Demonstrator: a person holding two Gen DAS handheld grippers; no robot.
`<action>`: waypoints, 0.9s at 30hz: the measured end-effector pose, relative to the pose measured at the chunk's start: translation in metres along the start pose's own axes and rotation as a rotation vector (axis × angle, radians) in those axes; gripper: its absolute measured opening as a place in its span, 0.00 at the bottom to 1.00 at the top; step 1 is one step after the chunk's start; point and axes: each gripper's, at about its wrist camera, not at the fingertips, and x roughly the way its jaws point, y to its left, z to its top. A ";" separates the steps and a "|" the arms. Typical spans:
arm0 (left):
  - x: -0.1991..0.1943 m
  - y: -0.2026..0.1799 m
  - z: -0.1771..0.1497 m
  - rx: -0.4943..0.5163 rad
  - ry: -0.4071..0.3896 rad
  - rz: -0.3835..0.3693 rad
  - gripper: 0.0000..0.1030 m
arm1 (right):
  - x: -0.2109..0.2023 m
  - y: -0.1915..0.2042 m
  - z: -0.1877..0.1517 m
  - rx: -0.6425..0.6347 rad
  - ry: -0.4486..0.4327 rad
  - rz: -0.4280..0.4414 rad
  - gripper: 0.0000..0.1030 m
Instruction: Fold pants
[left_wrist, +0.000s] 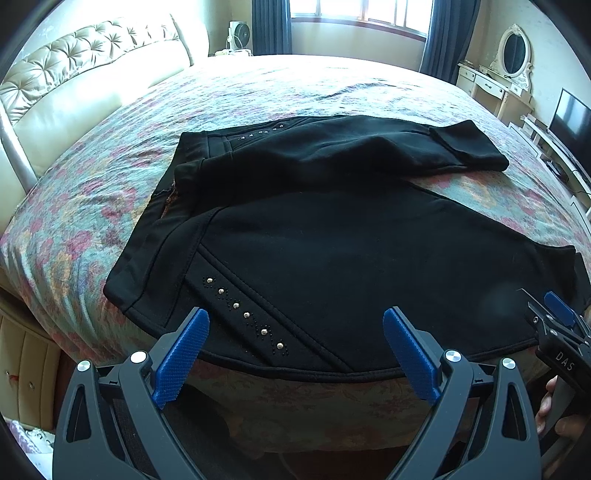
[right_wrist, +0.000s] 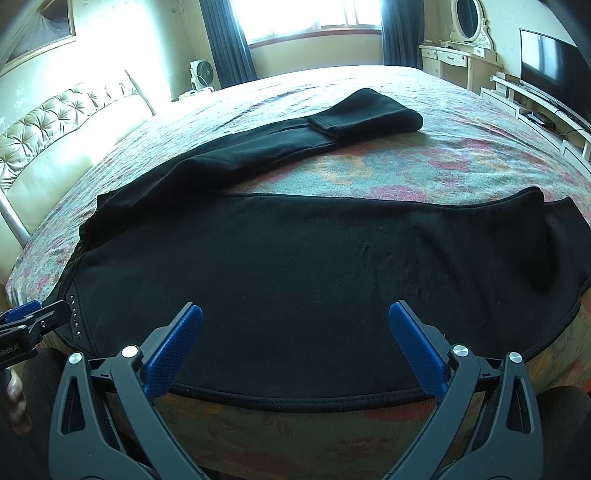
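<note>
Black pants (left_wrist: 332, 251) lie spread on the floral bedspread, waistband to the left, with a studded pocket trim (left_wrist: 245, 315) near the front edge. The far leg (right_wrist: 266, 147) runs to the back right, its cuff end folded over. The near leg (right_wrist: 332, 288) lies along the bed's front edge. My left gripper (left_wrist: 295, 354) is open, hovering at the front hem near the studs, holding nothing. My right gripper (right_wrist: 295, 354) is open too, at the near leg's hem further right; it shows at the right edge (left_wrist: 557, 317) of the left wrist view.
The bed (right_wrist: 424, 162) has a tufted cream headboard (left_wrist: 74, 74) at the left. A dresser with an oval mirror (left_wrist: 515, 55) and a TV (right_wrist: 550, 74) on a low stand line the right wall. A fan (left_wrist: 238, 35) stands by the curtained window.
</note>
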 end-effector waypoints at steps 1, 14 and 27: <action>0.000 0.000 0.000 0.000 0.000 0.000 0.91 | 0.000 0.000 0.000 0.000 0.000 0.000 0.98; 0.000 -0.001 0.000 0.002 0.003 -0.002 0.91 | 0.000 0.000 0.000 0.000 0.003 -0.001 0.98; 0.000 -0.002 -0.001 0.003 0.004 -0.005 0.91 | 0.001 0.001 -0.002 -0.003 0.006 -0.001 0.98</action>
